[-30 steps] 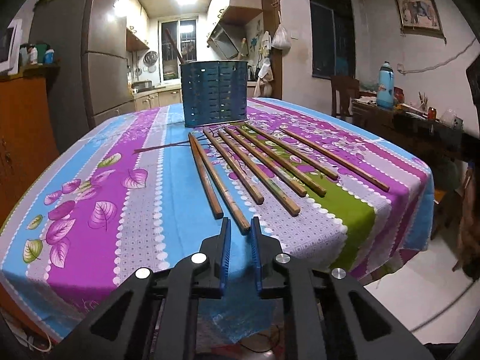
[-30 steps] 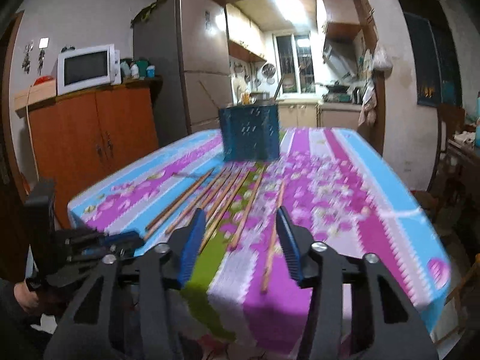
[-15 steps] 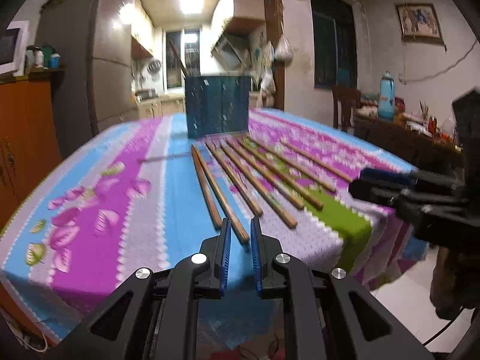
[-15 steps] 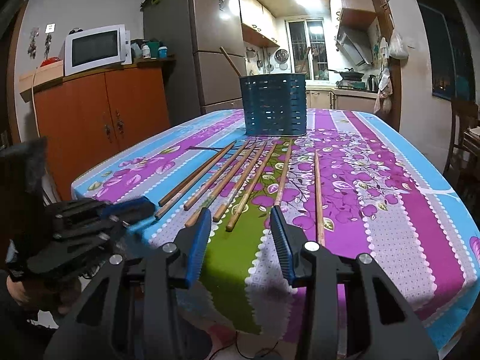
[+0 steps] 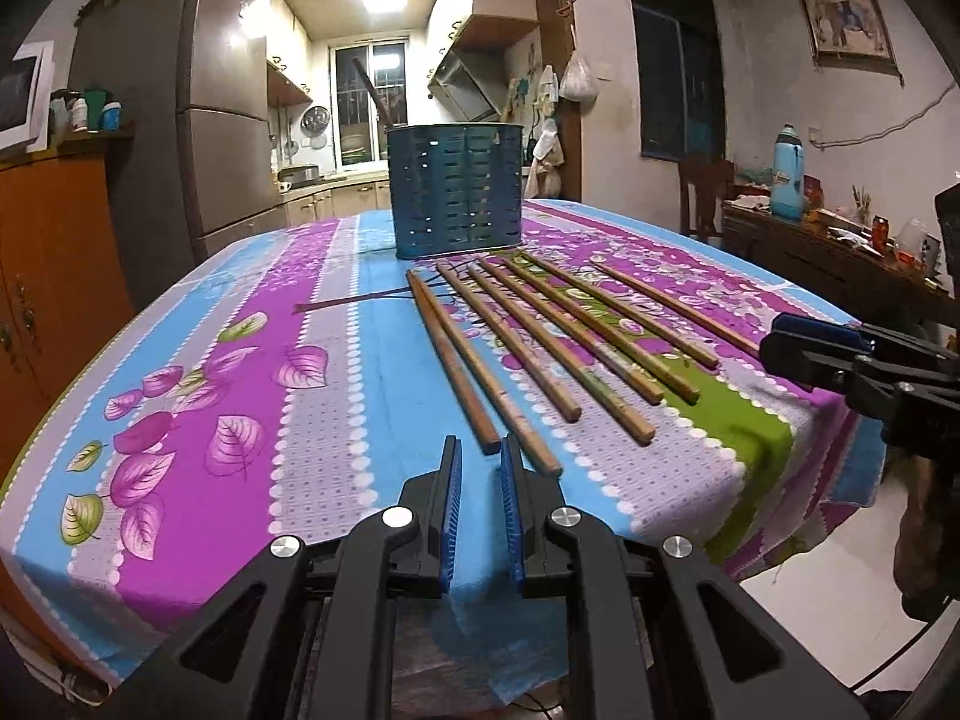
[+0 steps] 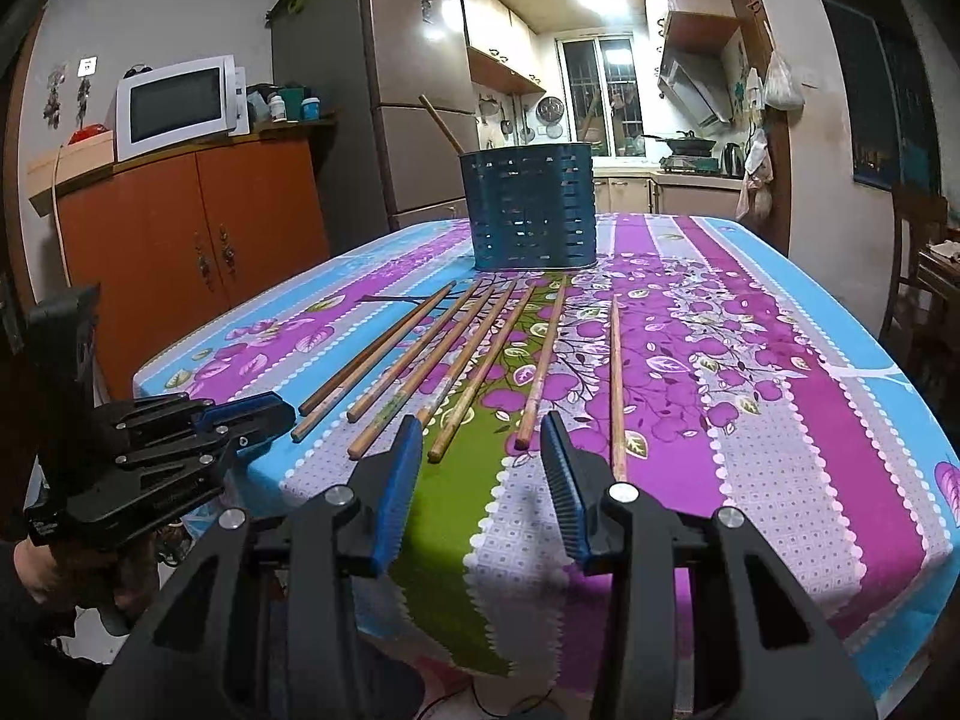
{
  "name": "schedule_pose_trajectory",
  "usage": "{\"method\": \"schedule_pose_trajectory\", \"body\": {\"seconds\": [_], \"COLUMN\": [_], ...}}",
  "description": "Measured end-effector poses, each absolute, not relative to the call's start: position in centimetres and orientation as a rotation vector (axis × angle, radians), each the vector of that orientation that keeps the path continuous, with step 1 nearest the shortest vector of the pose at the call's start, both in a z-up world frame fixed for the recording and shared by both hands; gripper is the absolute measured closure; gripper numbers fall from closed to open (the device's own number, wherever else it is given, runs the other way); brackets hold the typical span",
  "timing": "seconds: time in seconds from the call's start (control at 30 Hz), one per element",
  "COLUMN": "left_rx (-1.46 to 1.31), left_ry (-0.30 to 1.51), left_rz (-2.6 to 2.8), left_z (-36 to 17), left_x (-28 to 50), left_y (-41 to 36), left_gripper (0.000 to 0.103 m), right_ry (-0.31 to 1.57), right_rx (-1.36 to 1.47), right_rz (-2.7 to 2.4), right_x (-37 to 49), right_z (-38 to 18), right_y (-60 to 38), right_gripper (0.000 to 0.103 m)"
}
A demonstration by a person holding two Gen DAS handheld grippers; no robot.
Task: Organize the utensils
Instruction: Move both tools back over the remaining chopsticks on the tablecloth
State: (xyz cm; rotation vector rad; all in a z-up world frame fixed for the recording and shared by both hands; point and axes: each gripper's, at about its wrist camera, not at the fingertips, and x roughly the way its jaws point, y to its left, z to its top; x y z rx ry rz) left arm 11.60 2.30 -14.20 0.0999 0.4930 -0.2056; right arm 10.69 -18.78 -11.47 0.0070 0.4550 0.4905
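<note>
Several wooden chopsticks (image 5: 540, 336) lie side by side on the floral tablecloth, pointing at a blue slotted utensil holder (image 5: 454, 198) at the far end; one stick stands in the holder. The chopsticks (image 6: 474, 360) and the holder (image 6: 531, 216) also show in the right wrist view. My left gripper (image 5: 480, 456) is open by a narrow gap and empty, its tips just short of the near ends of the two leftmost chopsticks. My right gripper (image 6: 480, 438) is open wide and empty, low over the table's near edge, just before the middle chopsticks' ends.
The table (image 5: 180, 420) drops off at its near edge below both grippers. An orange cabinet (image 6: 198, 240) with a microwave (image 6: 177, 105) stands left, a fridge (image 6: 390, 90) behind. A side table with a blue flask (image 5: 787, 171) stands right.
Both grippers have come nearer to the table's near edge and the chopstick ends. The right gripper has steadied and now shows at the right of the left wrist view.
</note>
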Motion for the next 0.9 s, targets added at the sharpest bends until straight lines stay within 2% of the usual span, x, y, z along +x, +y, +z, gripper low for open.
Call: {"method": "schedule_pose_trajectory", "body": {"seconds": [0.77, 0.9], "left_rx": [0.117, 0.119], "left_ry": [0.475, 0.465], "left_rz": [-0.136, -0.139], "left_z": [-14.4, -14.5], "left_x": [13.8, 14.0], "left_y": [2.6, 2.6], "left_gripper": [0.088, 0.088], "right_ry": [0.486, 0.482], "right_rx": [0.022, 0.014], "right_rz": [0.486, 0.493], "right_x": [12.5, 12.5], "right_z": [-12.5, -12.3], "right_y": [-18.2, -17.3], "right_gripper": [0.064, 0.072]}}
